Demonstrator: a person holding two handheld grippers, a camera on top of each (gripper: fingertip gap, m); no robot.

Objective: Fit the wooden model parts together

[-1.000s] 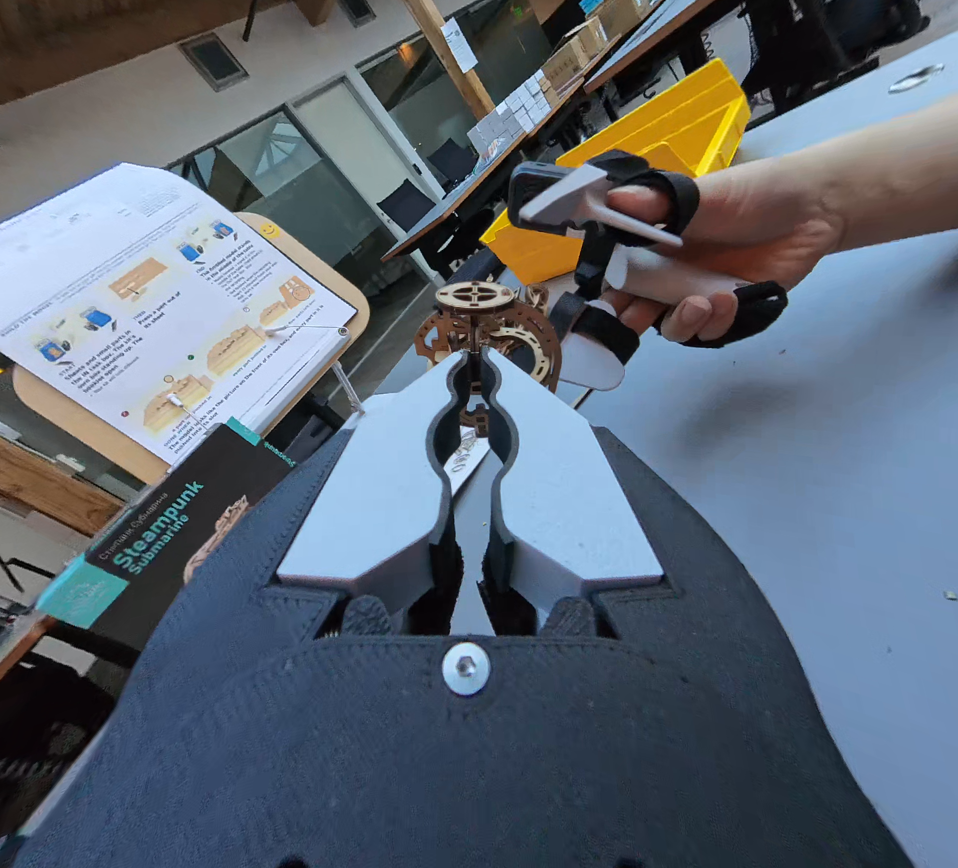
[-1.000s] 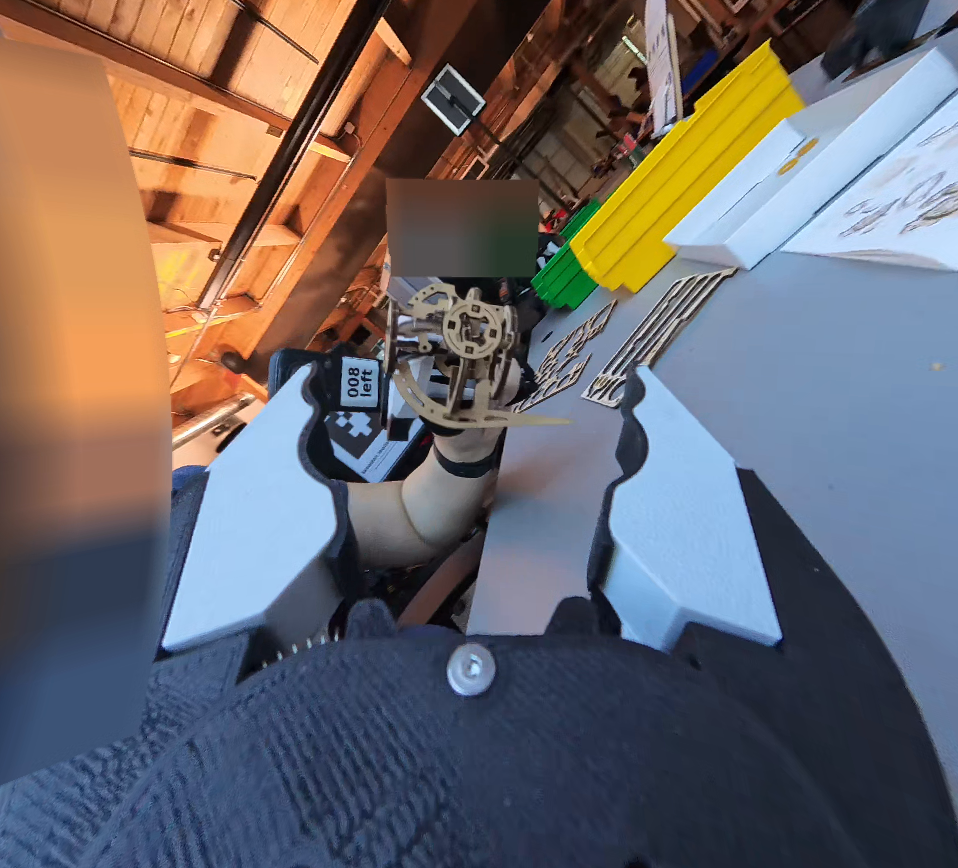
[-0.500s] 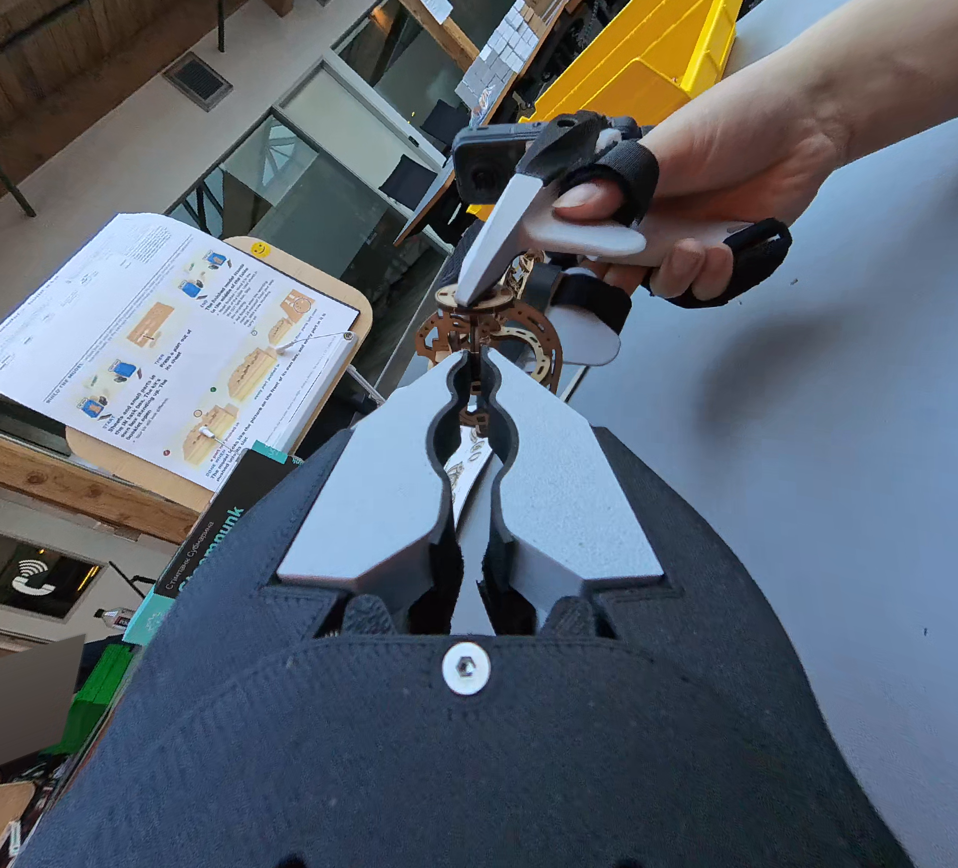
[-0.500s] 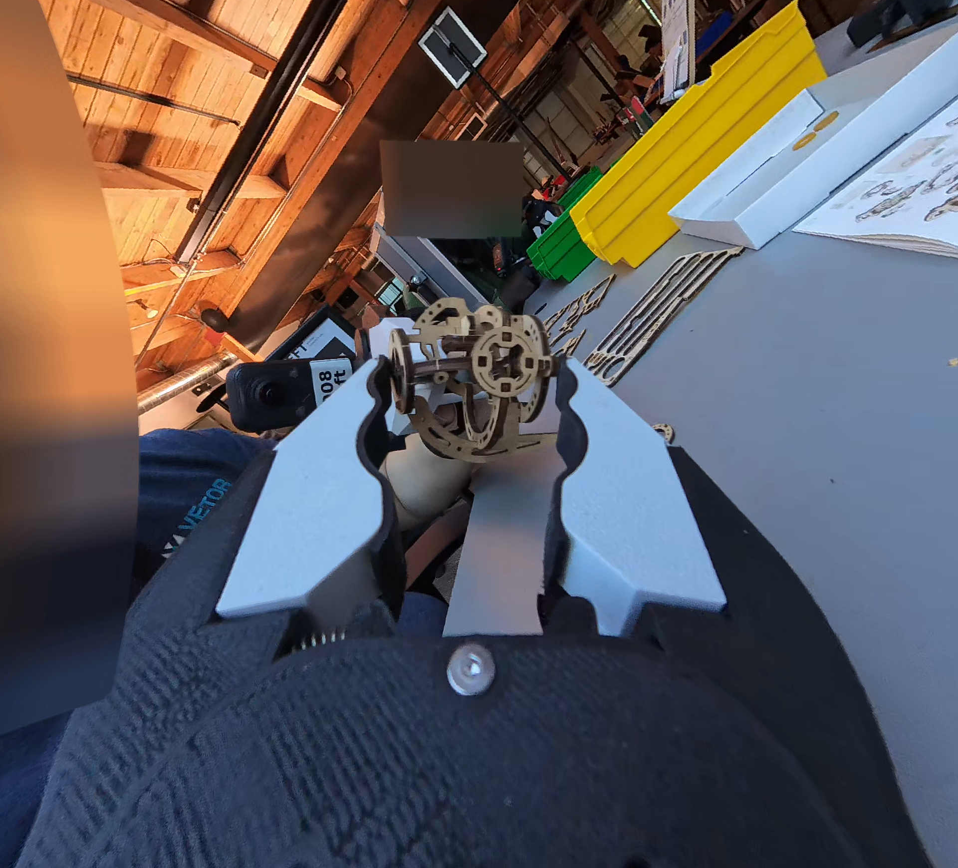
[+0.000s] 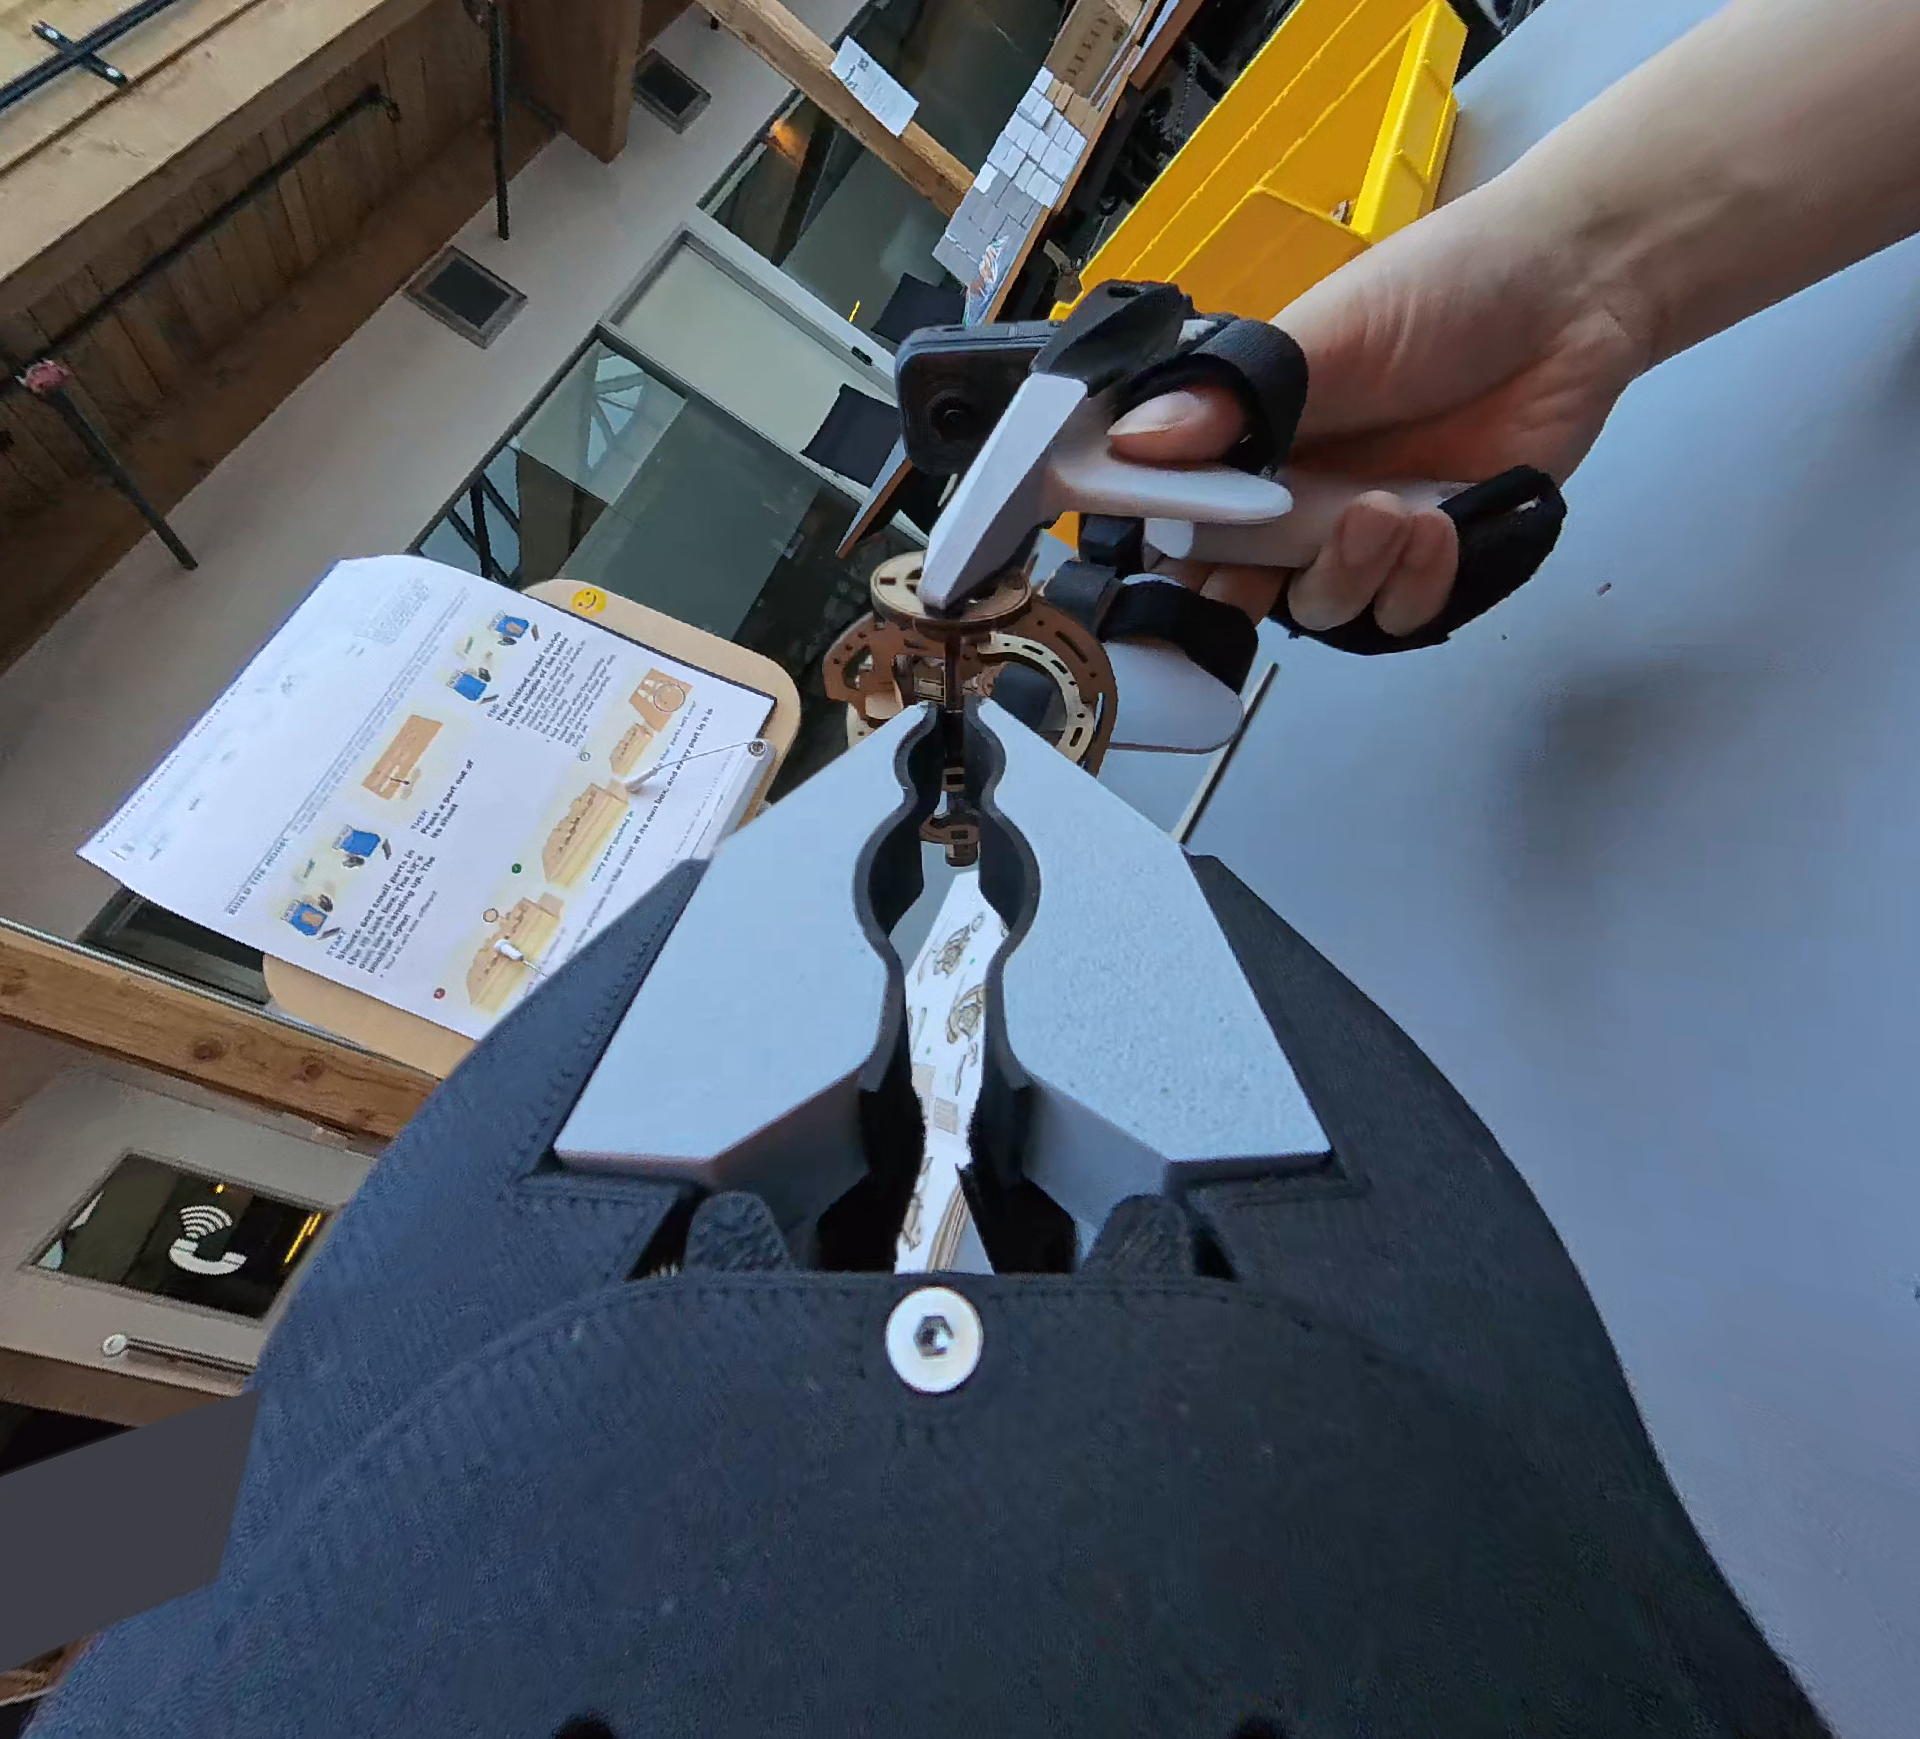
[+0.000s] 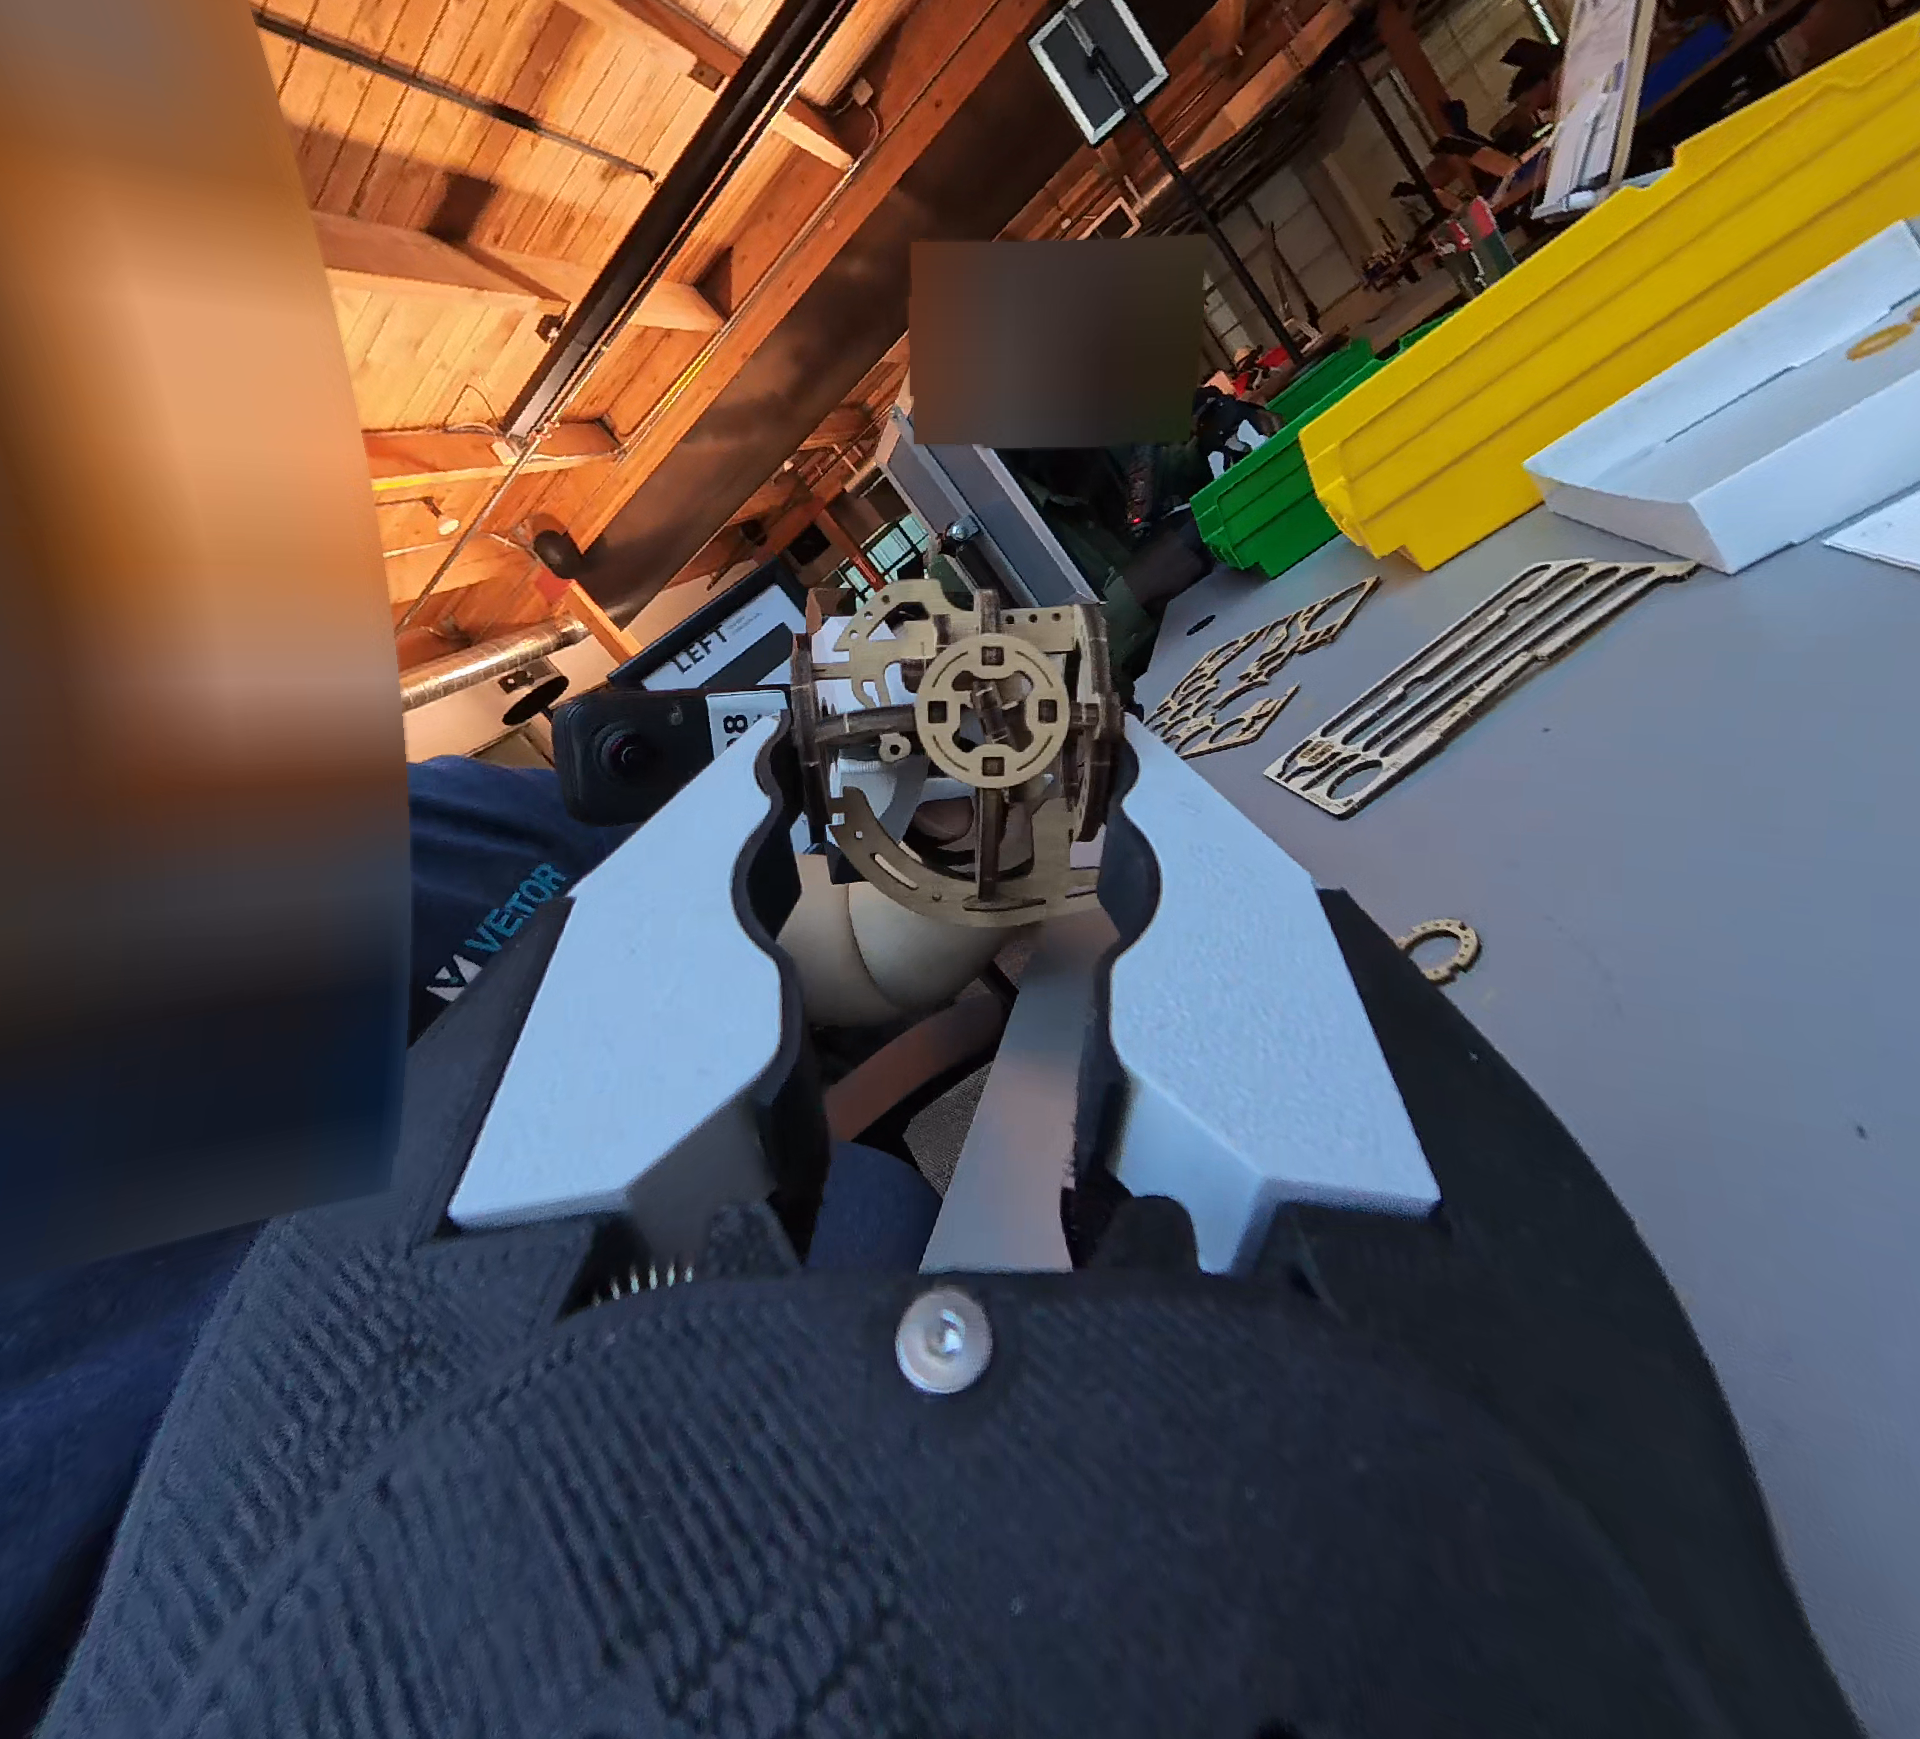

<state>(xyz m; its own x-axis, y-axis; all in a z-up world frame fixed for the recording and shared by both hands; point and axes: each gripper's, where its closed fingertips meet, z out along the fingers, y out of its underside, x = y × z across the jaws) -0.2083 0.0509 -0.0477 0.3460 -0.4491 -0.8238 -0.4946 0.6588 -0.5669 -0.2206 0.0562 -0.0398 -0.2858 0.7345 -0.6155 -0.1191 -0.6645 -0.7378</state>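
Both grippers are on the model (image 6: pixel 961 759) right now, held up in the air over the grey table (image 6: pixel 1662 910). Left gripper (image 5: pixel 951 723) is clamped tight on a thin wooden bit at the model's bottom. Right gripper (image 6: pixel 951 733) has its fingers (image 6: pixel 665 951) snug against both sides of the round frame, gripping it. Off to the side: two empty laser-cut sheets (image 6: pixel 1475 687), a tiny loose ring piece (image 6: pixel 1439 949), yellow bin (image 6: pixel 1621 359).
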